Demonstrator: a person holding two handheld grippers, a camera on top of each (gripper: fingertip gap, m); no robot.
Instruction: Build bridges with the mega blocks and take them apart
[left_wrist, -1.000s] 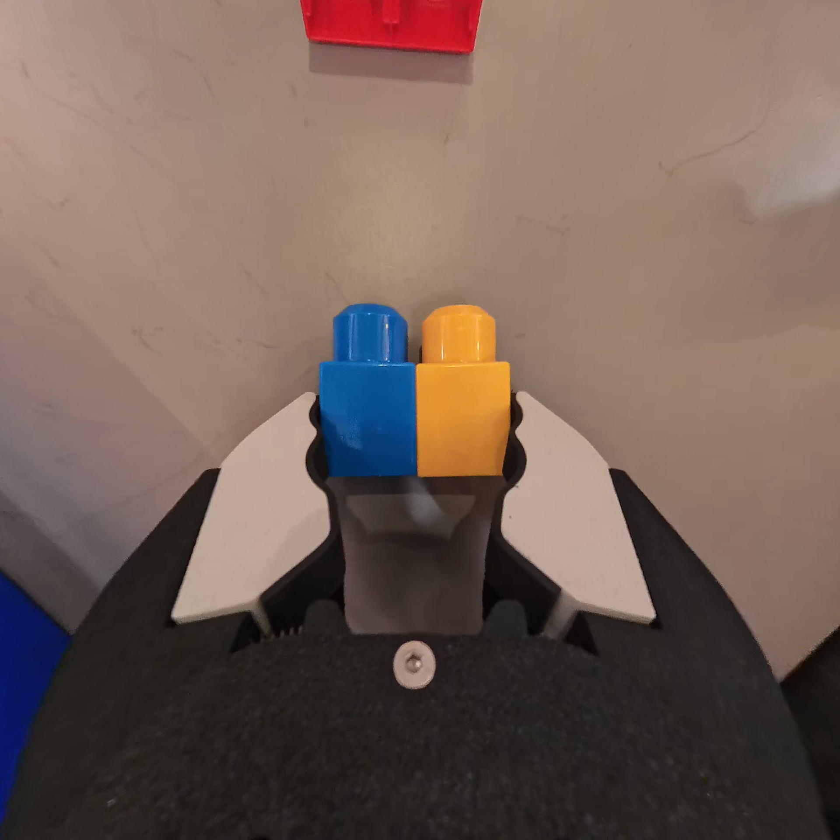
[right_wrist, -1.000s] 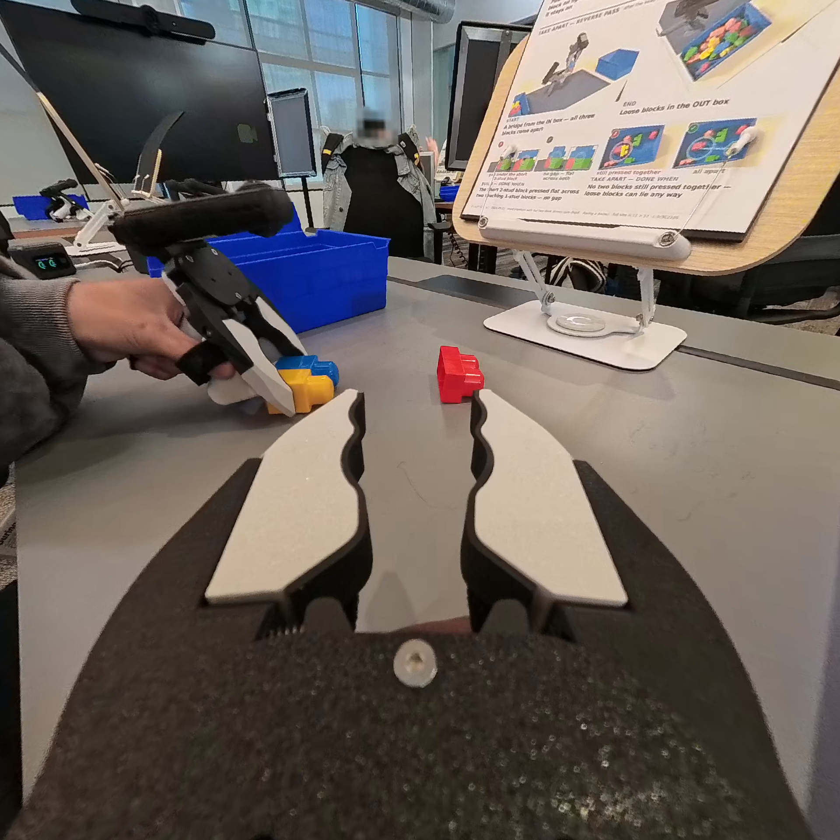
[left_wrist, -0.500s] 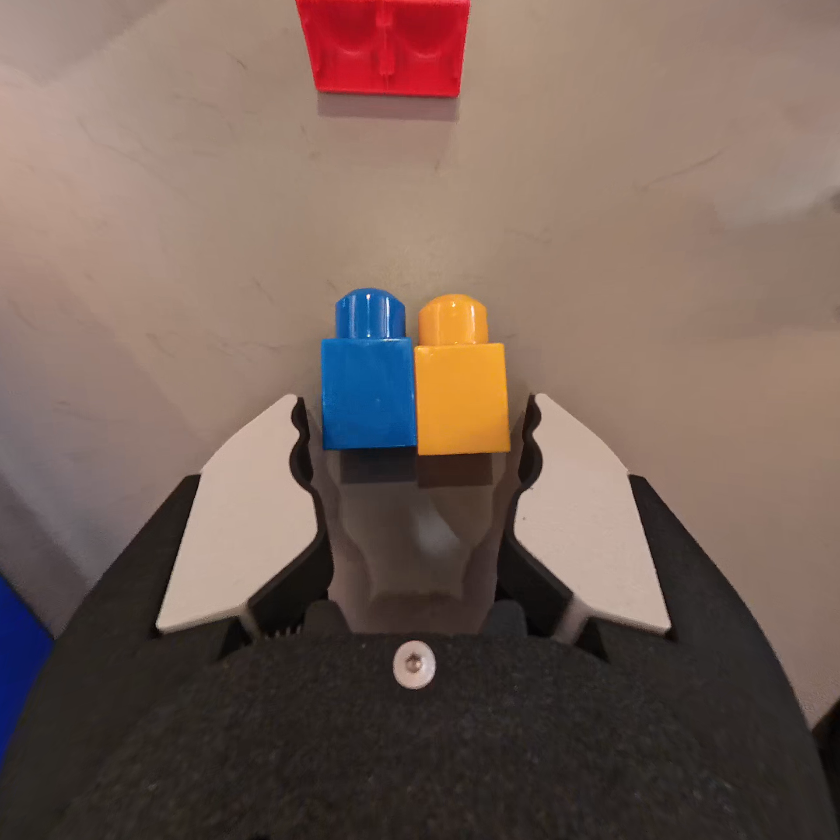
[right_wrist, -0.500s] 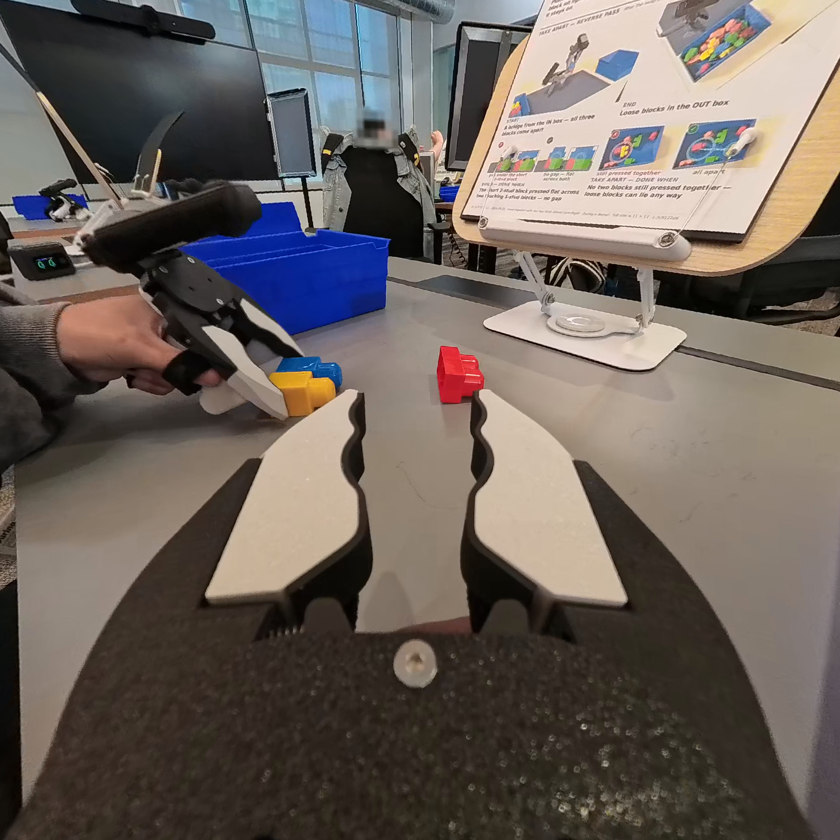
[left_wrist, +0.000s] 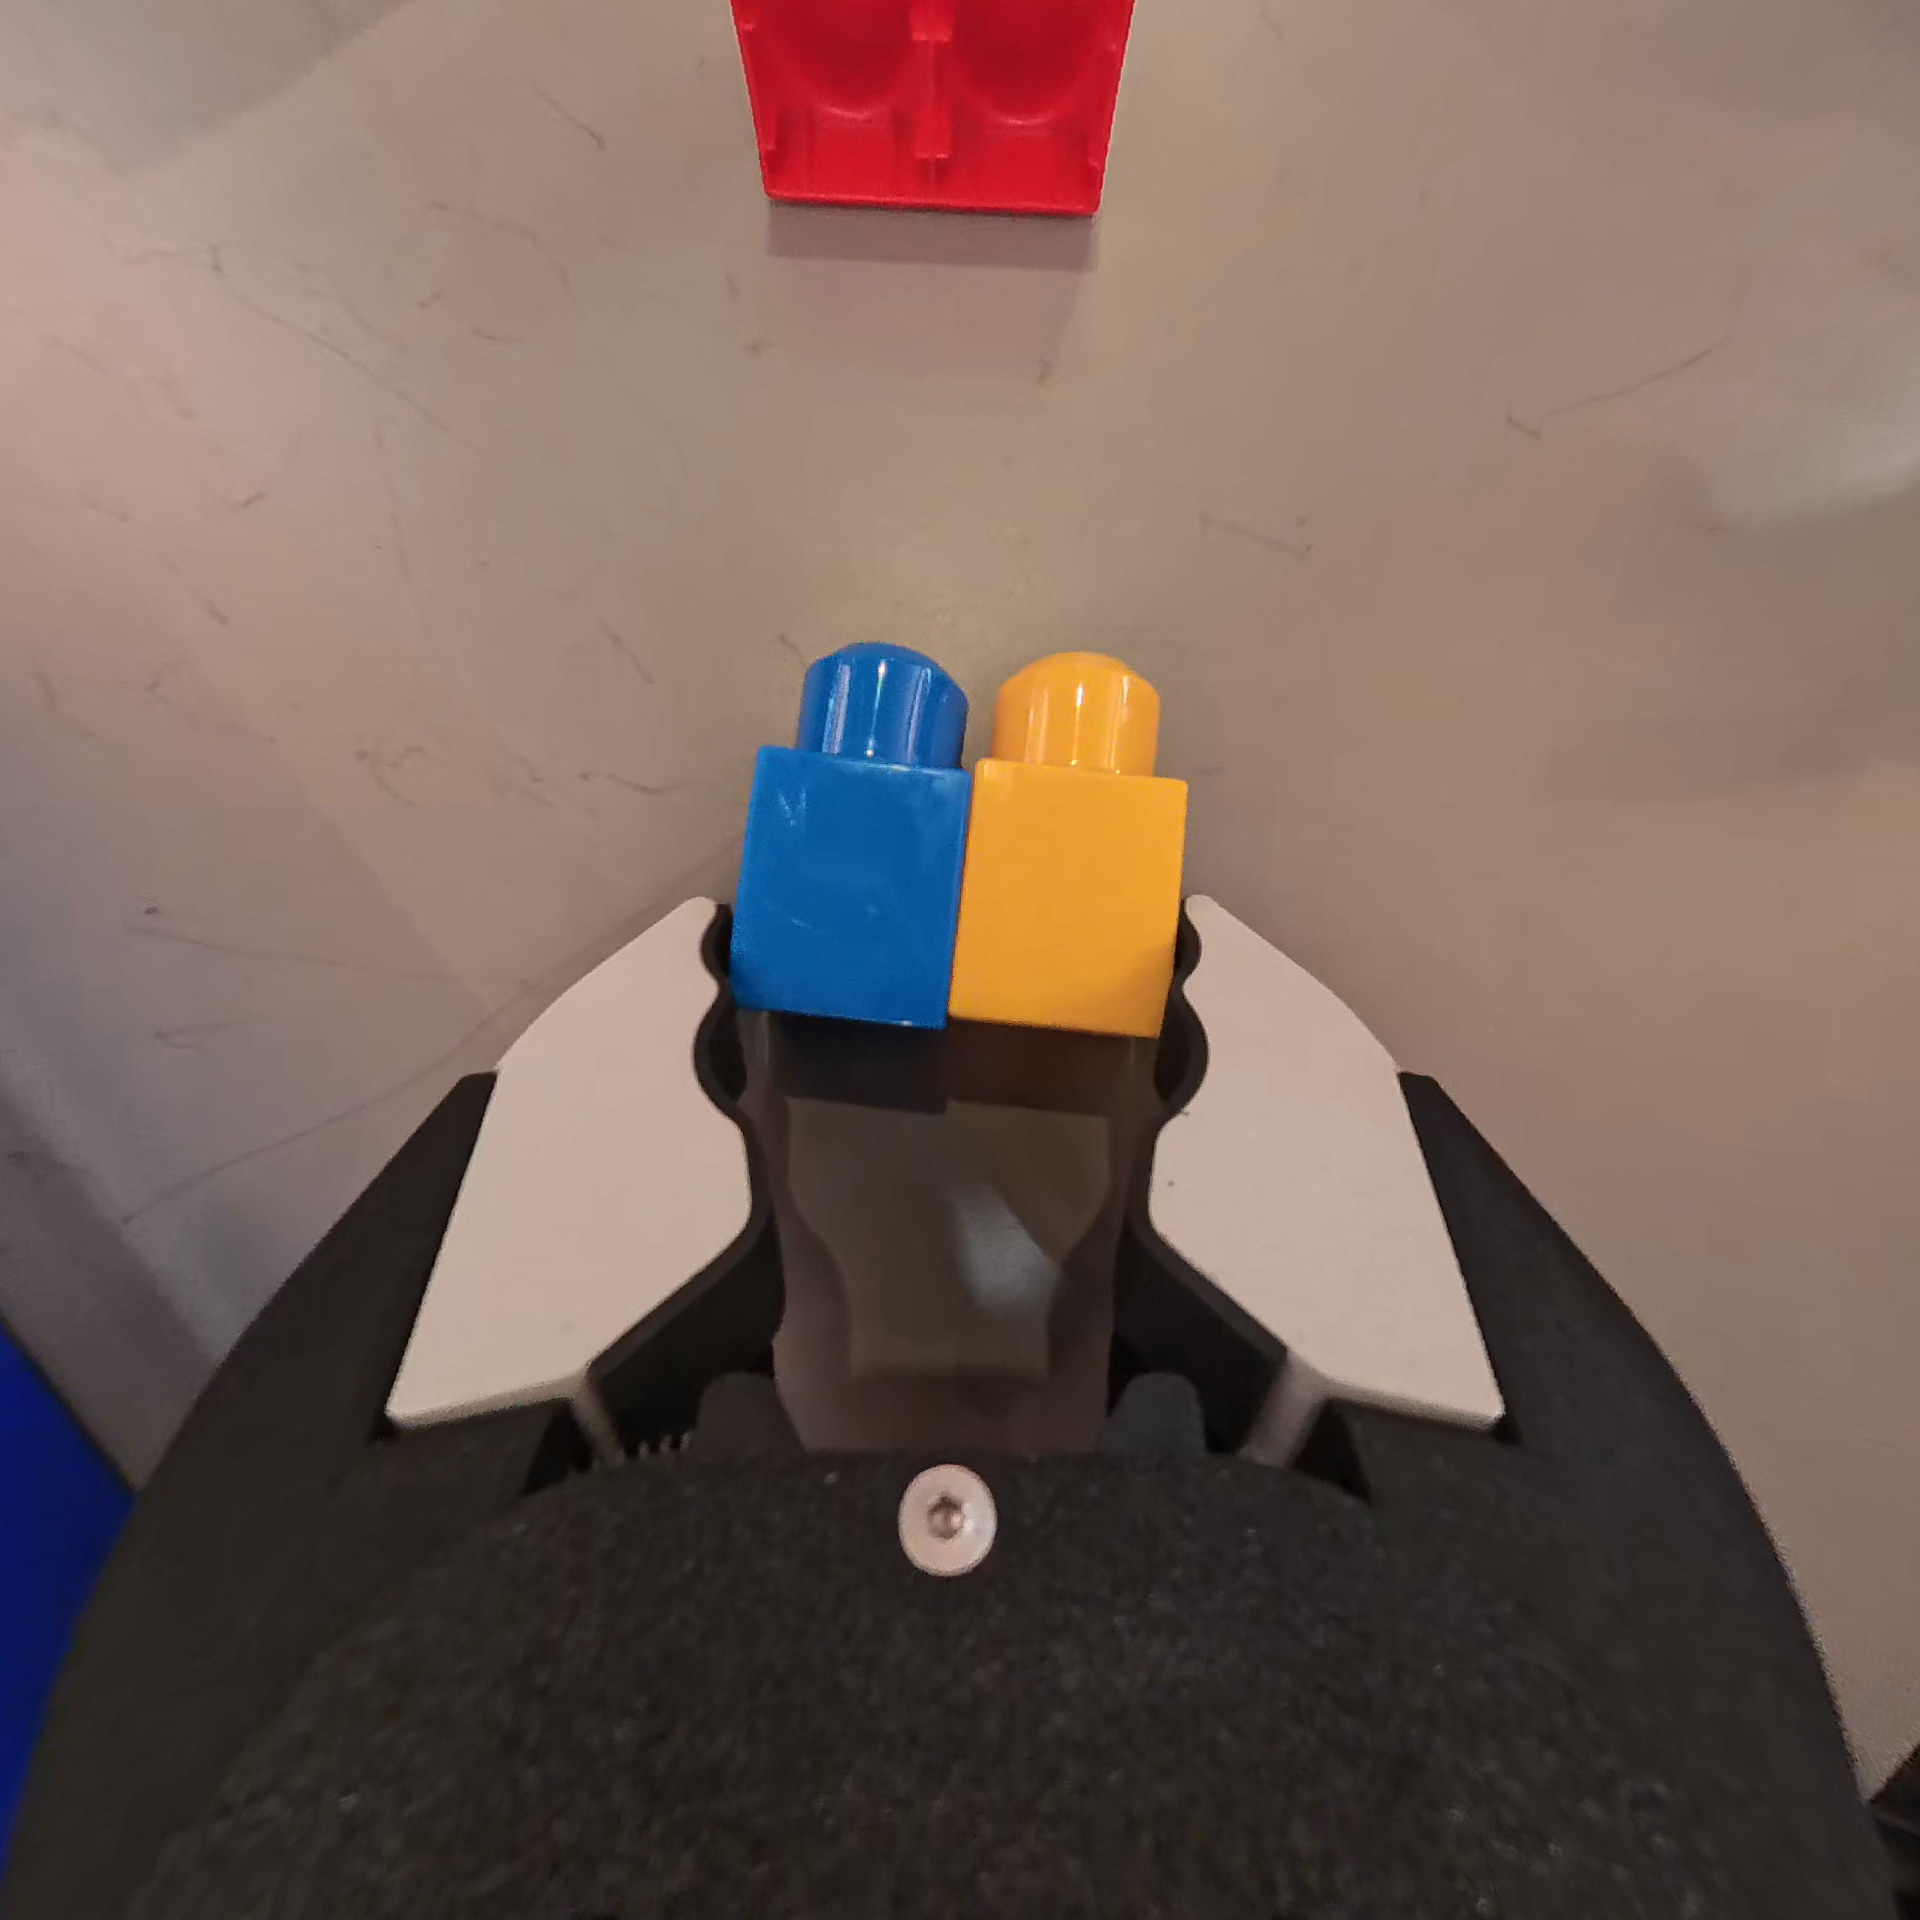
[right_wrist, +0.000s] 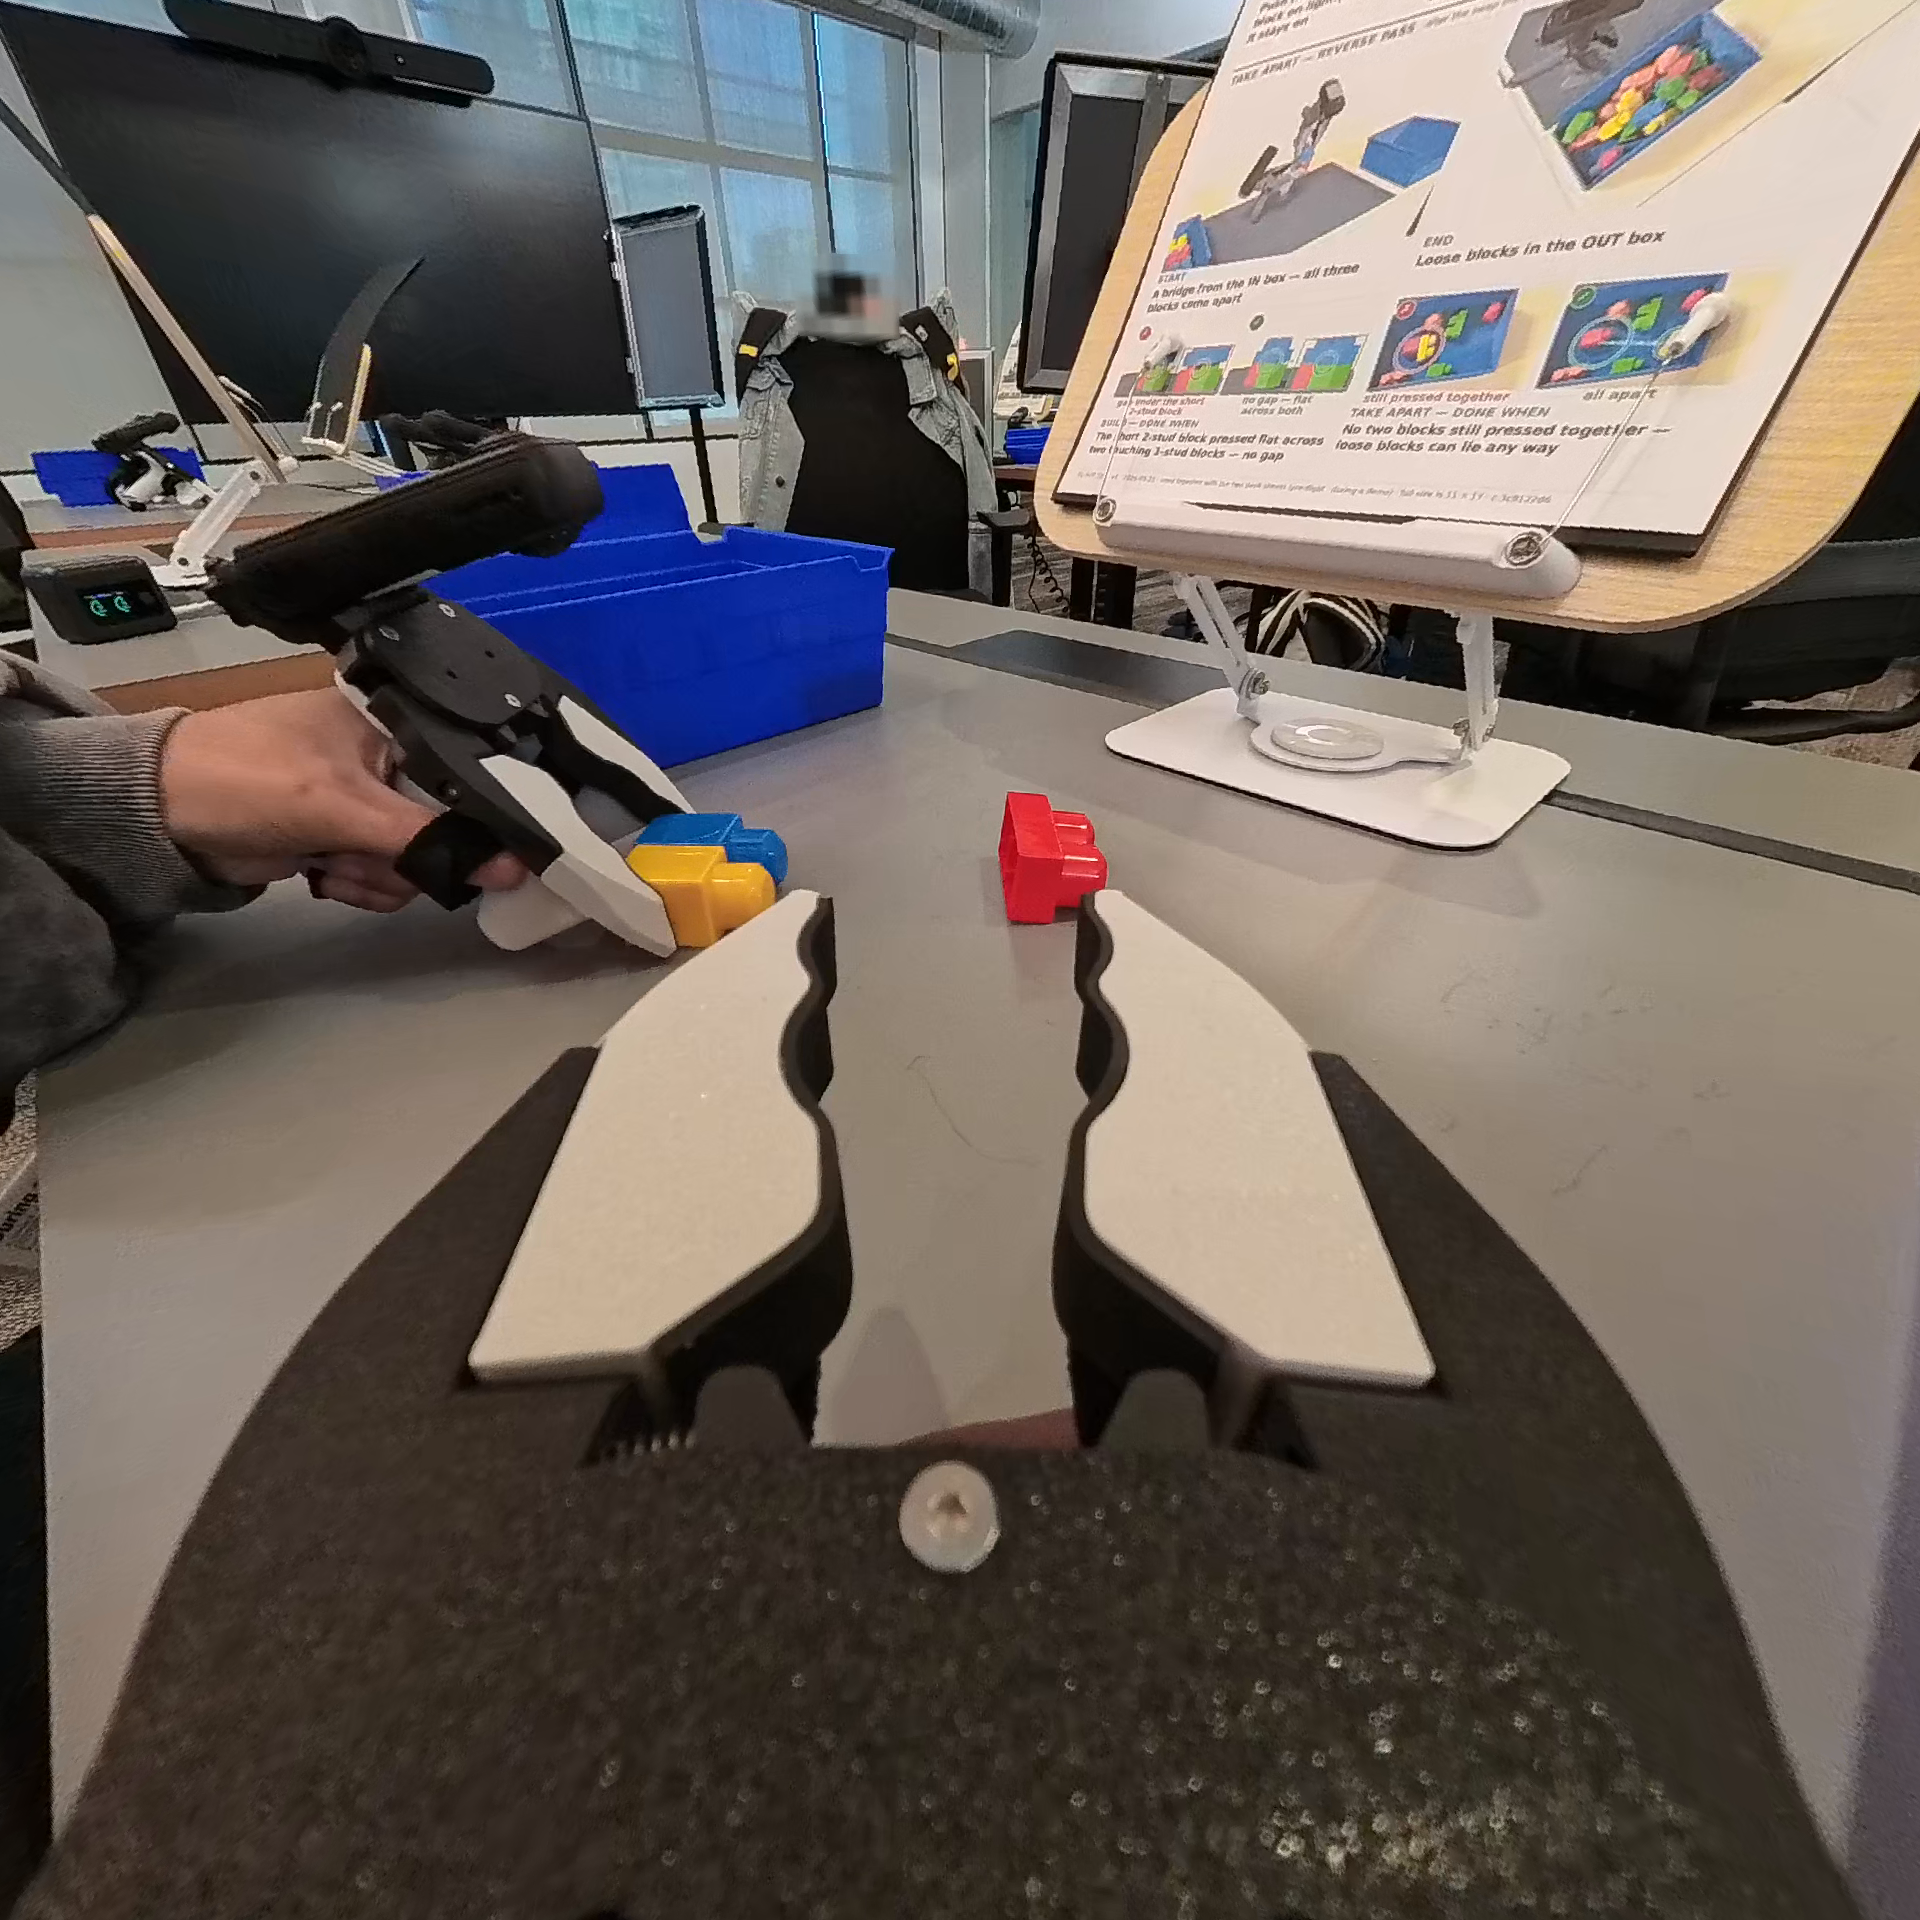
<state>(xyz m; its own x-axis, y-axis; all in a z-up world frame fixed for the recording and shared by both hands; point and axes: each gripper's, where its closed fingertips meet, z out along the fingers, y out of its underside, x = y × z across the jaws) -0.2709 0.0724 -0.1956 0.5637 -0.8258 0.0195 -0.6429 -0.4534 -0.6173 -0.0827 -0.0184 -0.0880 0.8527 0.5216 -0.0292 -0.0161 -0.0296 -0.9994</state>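
**A:** Left wrist view first. Shows what between the fingers?

**B:** Shows the left gripper (left_wrist: 956, 925) clamped on two single-stud blocks side by side: blue block (left_wrist: 847, 883) against the finger at 9 o'clock, yellow block (left_wrist: 1070, 894) against the finger at 3 o'clock. Touching each other along one face, studs pointing to 12 o'clock, lying on their sides on the grey table (left_wrist: 416, 520).

**A:** And farther out?

**B:** At 12 o'clock, well apart from the pair, a red block (left_wrist: 930, 114) with its hollow underside turned toward the camera, partly cut by the frame edge.

**A:** Right wrist view?

**B:** Right gripper (right_wrist: 951, 914) released, fingers apart, nothing between them, hovering low over the table. Red block just past the fingertips at 12 o'clock, slightly toward 1, lying on its side. Left gripper at 10 o'clock, held by a hand (right_wrist: 281, 800) in a grey sleeve, tips closed on the blue and yellow pair.

**A:** Behind all that?

**B:** Blue bin (right_wrist: 707, 623) at 11 o'clock beyond the left gripper; instruction sheet on a tilted stand (right_wrist: 1340, 748) at 1 o'clock.
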